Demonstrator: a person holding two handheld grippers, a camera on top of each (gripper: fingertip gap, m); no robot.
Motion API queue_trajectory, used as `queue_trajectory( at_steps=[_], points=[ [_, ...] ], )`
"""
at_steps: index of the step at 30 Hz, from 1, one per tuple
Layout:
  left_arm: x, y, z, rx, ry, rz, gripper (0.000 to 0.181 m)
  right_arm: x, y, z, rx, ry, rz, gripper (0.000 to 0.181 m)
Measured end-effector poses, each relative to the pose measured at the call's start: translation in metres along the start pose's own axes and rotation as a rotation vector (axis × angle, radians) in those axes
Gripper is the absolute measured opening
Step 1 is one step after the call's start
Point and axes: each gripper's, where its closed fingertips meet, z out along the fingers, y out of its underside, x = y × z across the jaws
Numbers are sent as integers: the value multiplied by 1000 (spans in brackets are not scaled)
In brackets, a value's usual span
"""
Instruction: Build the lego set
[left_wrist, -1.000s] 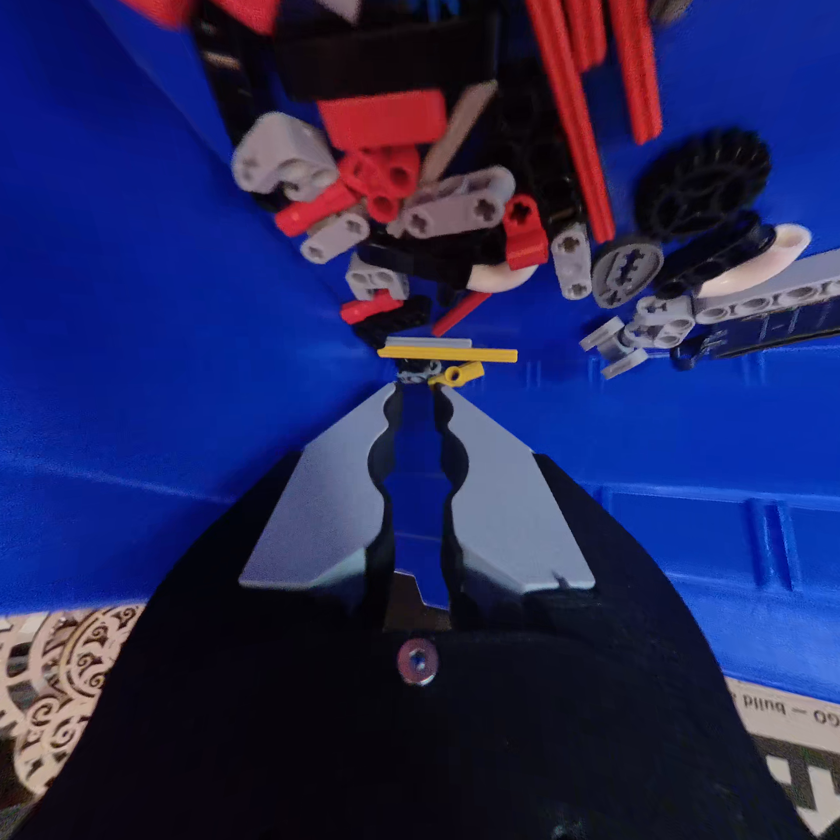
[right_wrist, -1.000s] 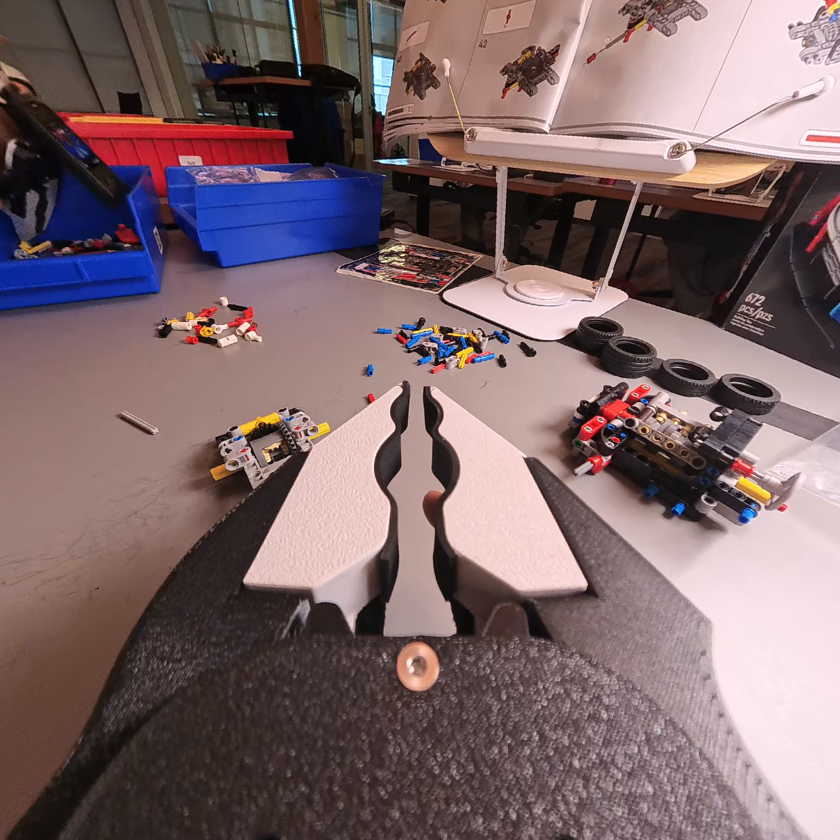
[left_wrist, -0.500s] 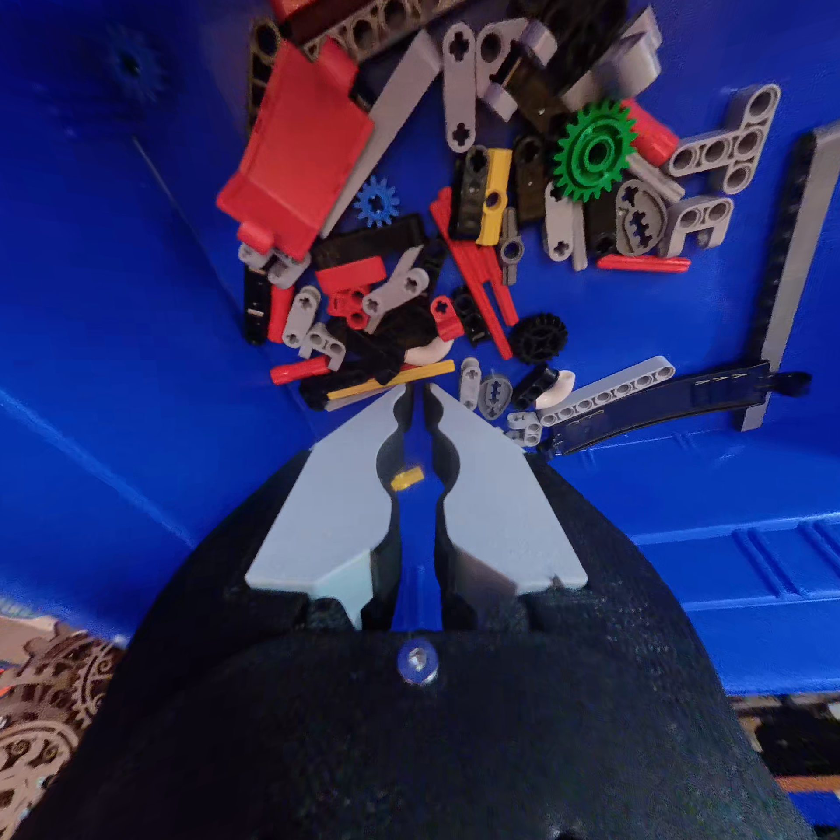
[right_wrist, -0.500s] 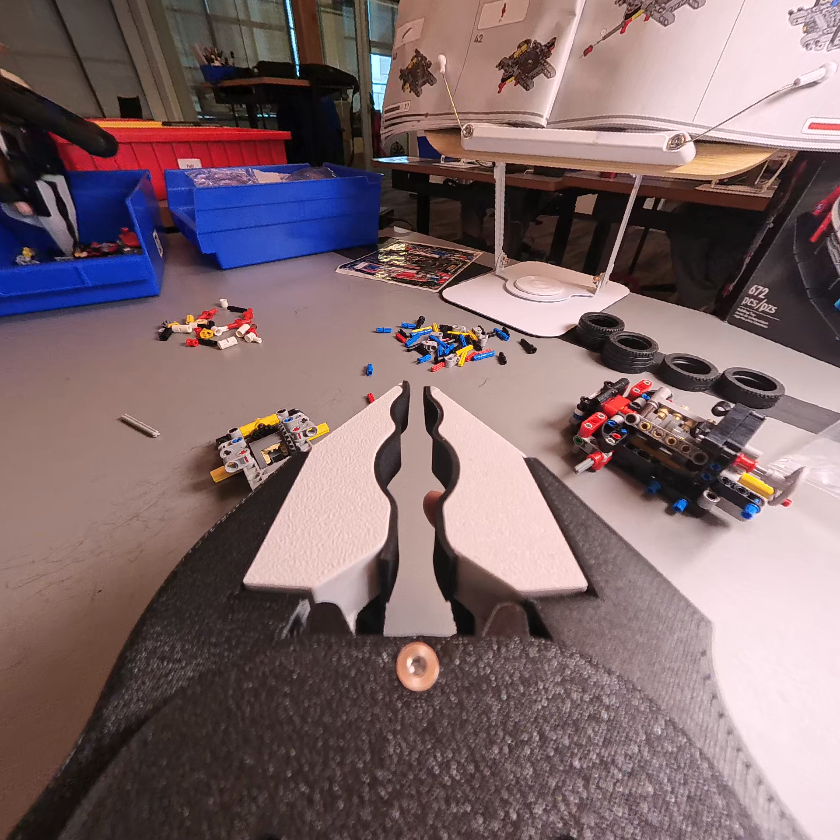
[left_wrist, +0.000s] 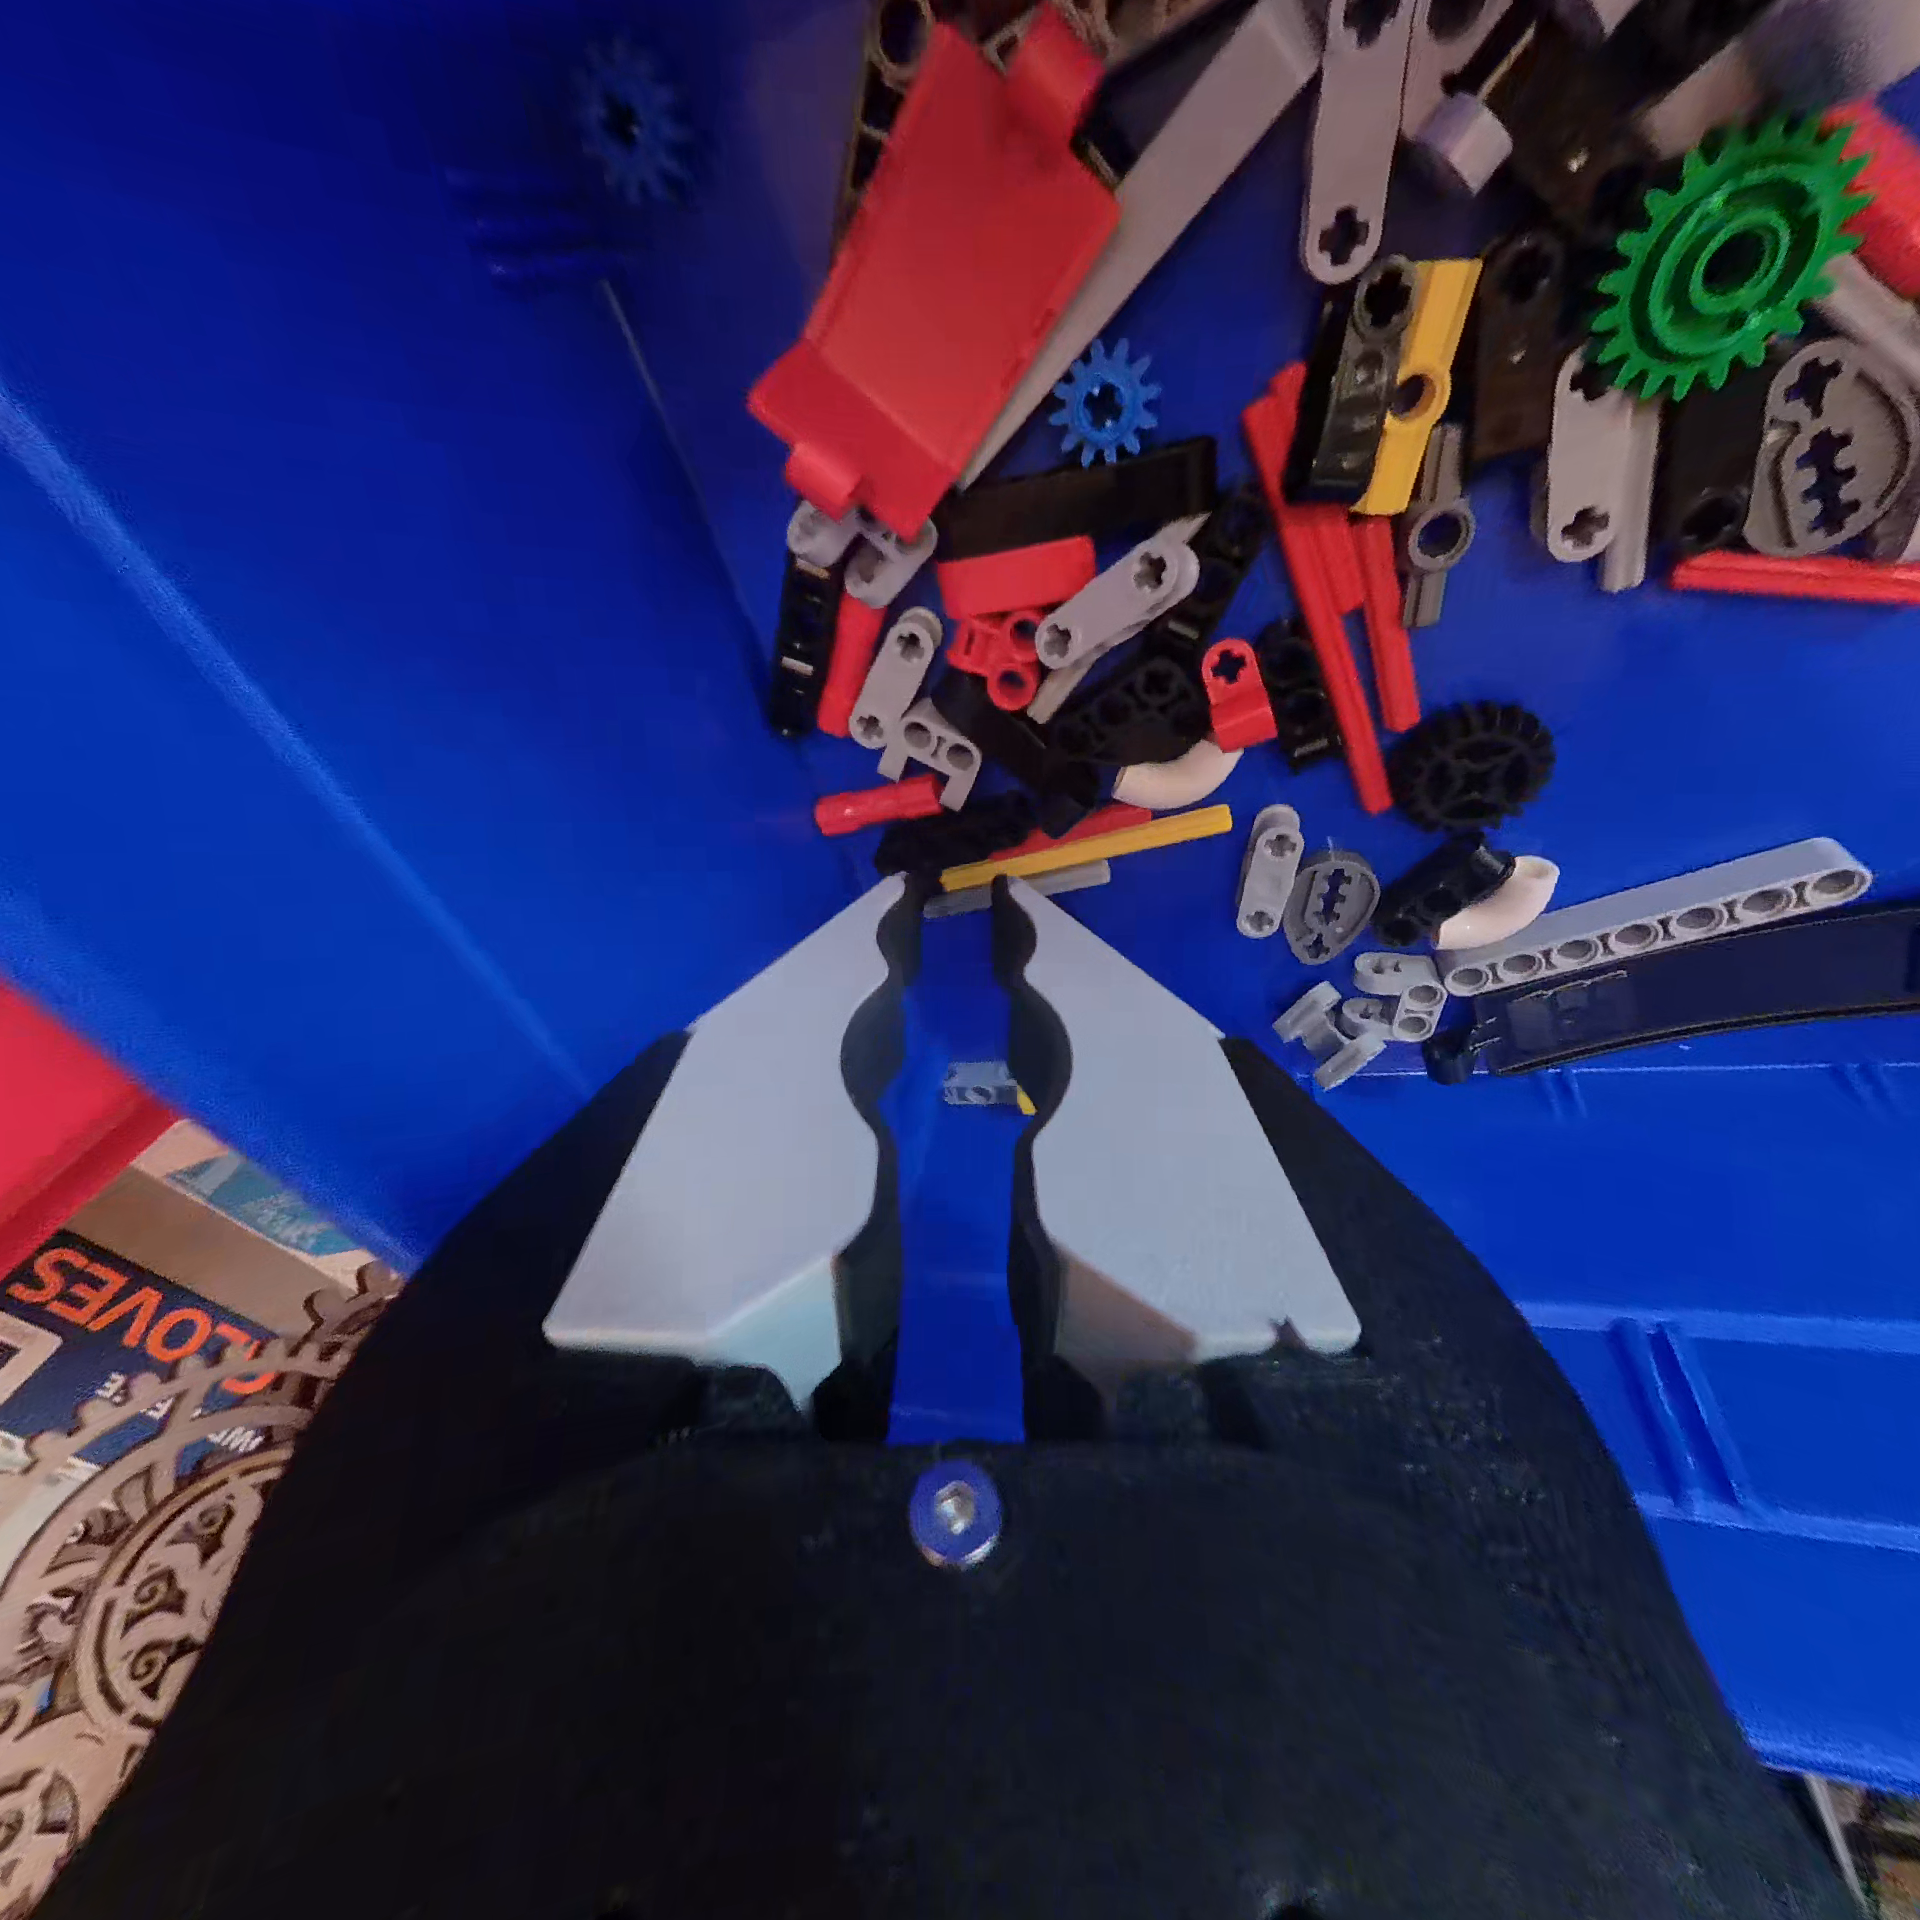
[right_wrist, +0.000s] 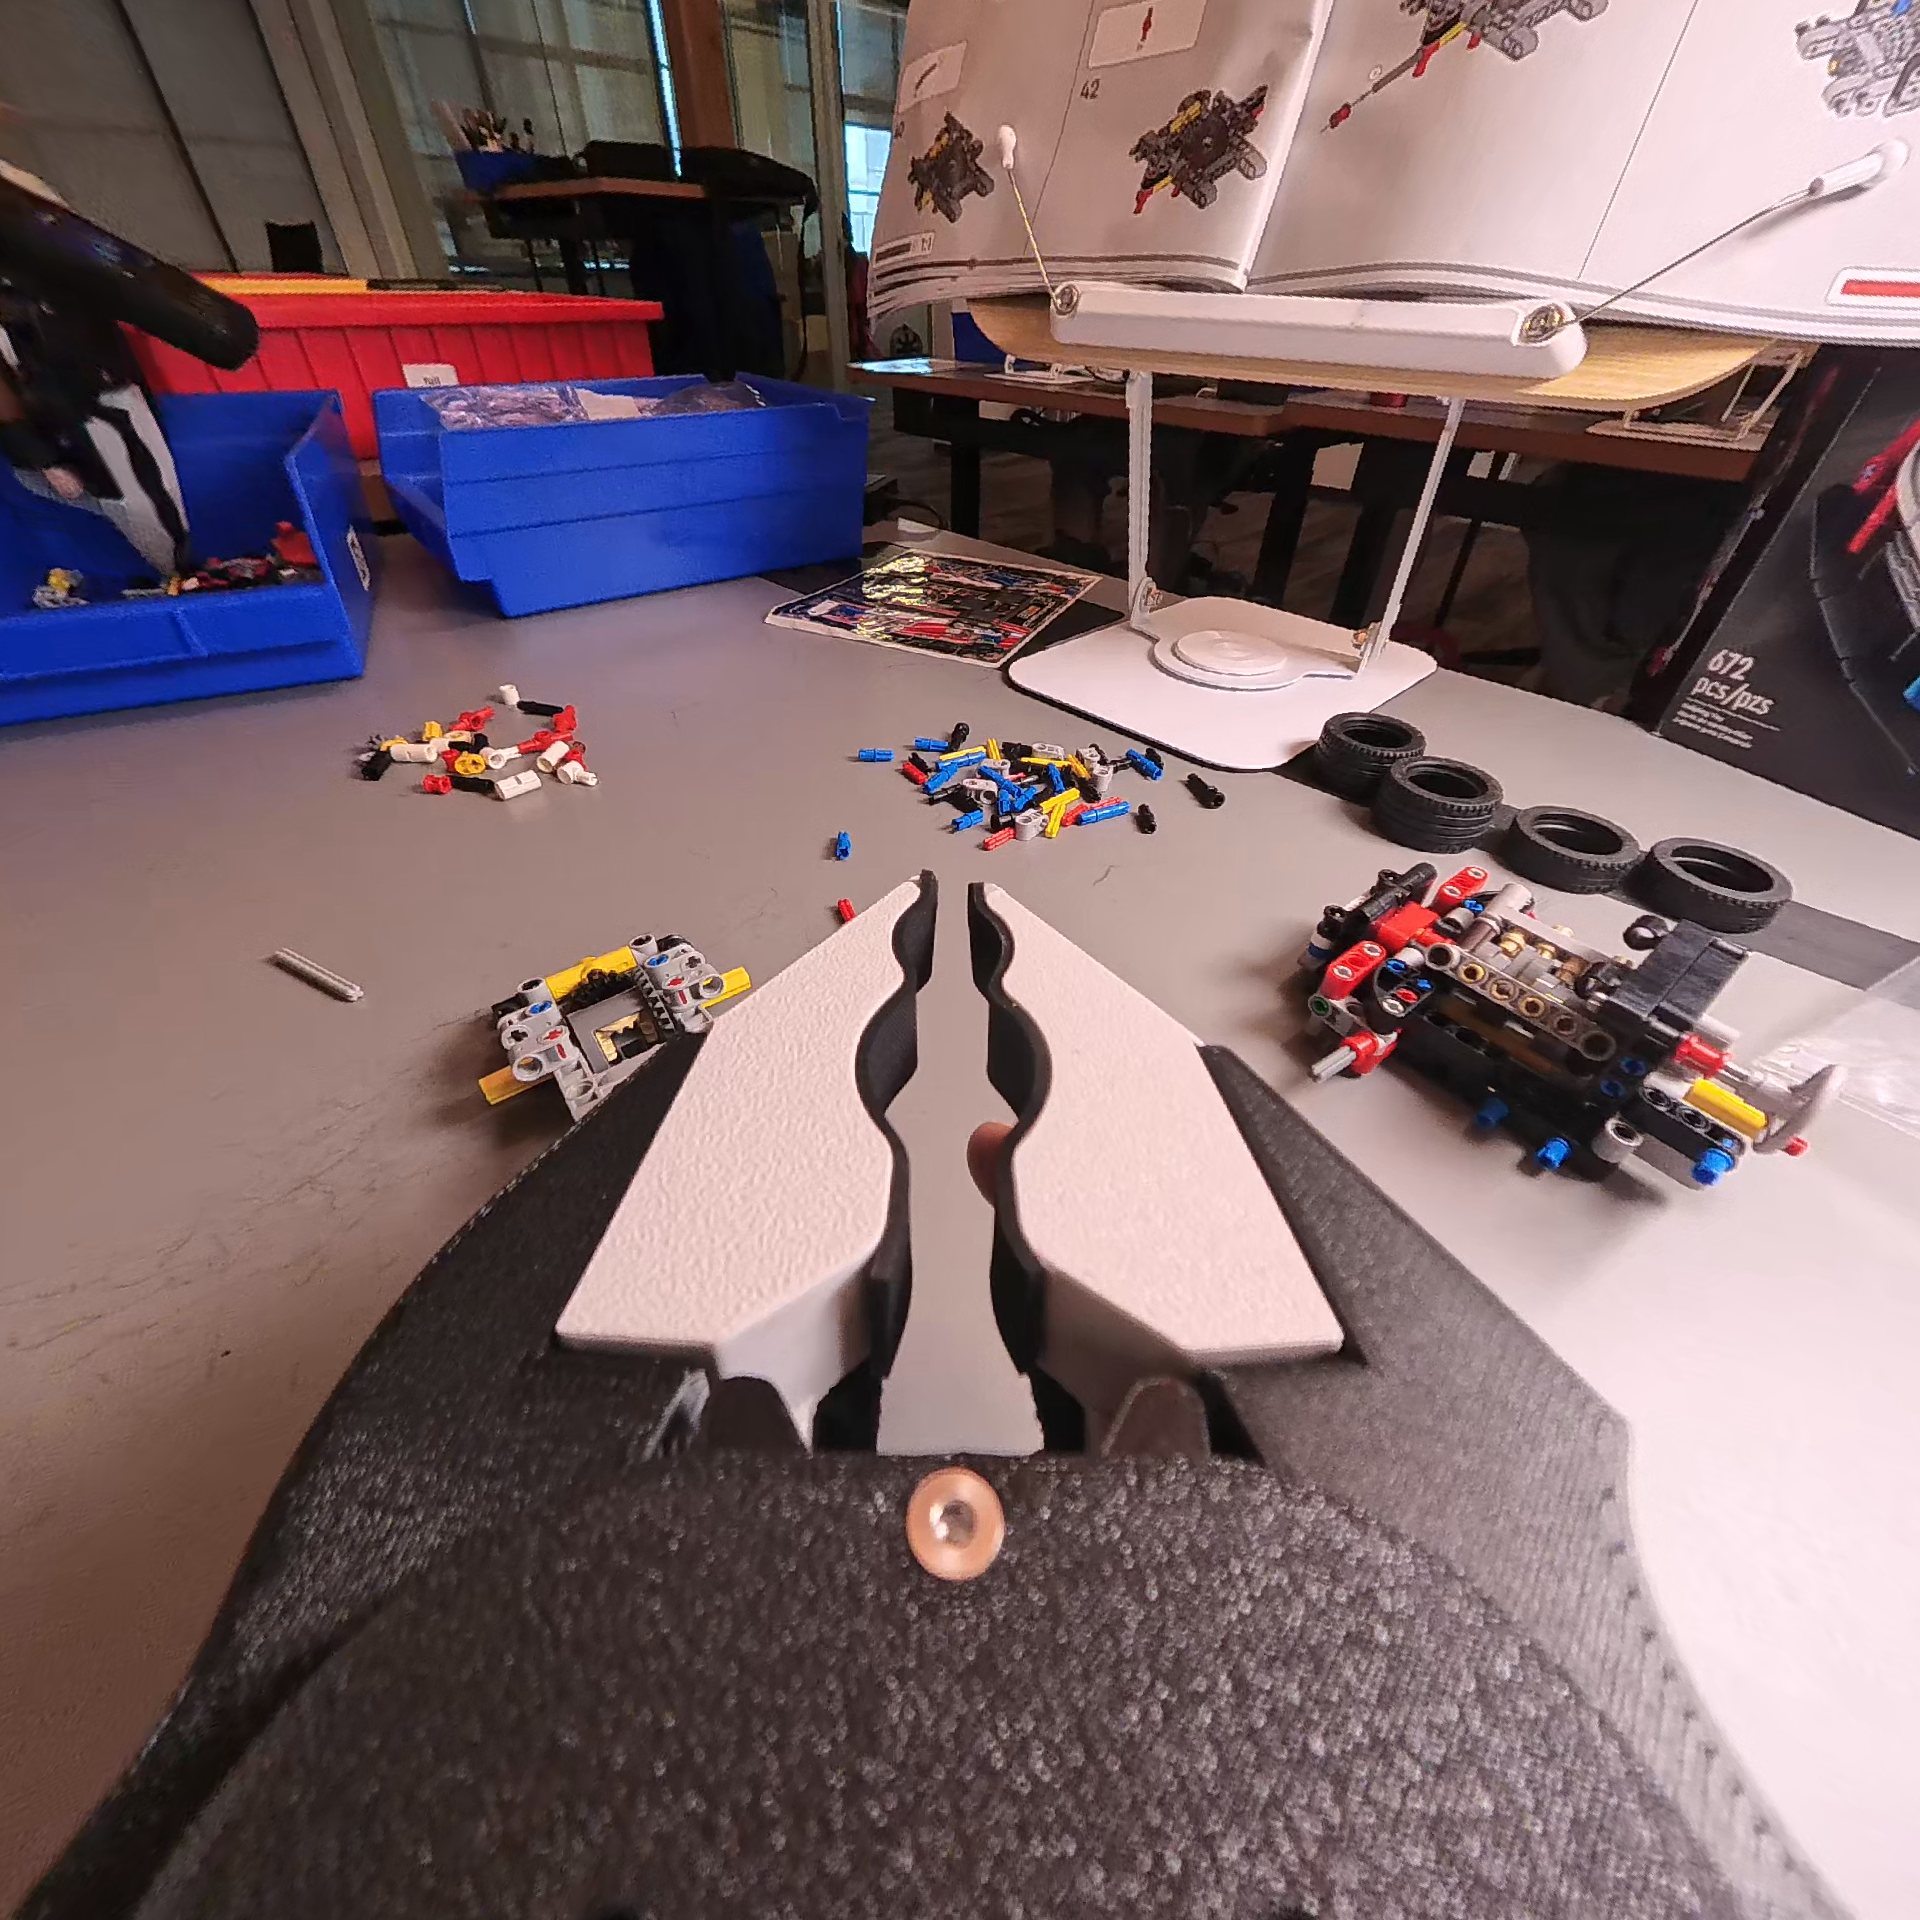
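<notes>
The lego set is partly built, I judge: a chassis (right_wrist: 1538, 1018) and a small yellow-grey module (right_wrist: 613, 1013) sit on the table (right_wrist: 208, 1195), four tyres (right_wrist: 1558, 821) unfitted; my left gripper (left_wrist: 951, 888) hangs slightly parted over the bin (left_wrist: 312, 520) parts, gripping nothing; my right gripper (right_wrist: 951, 888) idles nearly closed, empty.

Left bin (right_wrist: 260, 634): far left on my table (right_wrist: 312, 1195), my left hand-held gripper (left_wrist: 951, 894) inside, loose parts (left_wrist: 1143, 644) ahead of its tips.
Small assembly (right_wrist: 608, 1013): just left of my right hand-held gripper (right_wrist: 951, 891).
Chassis (right_wrist: 1538, 1023): right, tyres (right_wrist: 1558, 831) behind.
Book stand (right_wrist: 1226, 665): behind the pin pile (right_wrist: 1023, 779).
</notes>
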Motion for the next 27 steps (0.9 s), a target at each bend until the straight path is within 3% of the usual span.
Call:
queue_trajectory(
  at_steps=[1,12,27],
  points=[
    [0,1,1,-11,-8,13,12,0,0,0,1,0,0,5],
    [16,11,0,-25,48,93,13,0,0,0,2,-3,0,5],
    [24,22,3,-41,62,186,35,2,1,0,-3,3,12,5]
  ],
)
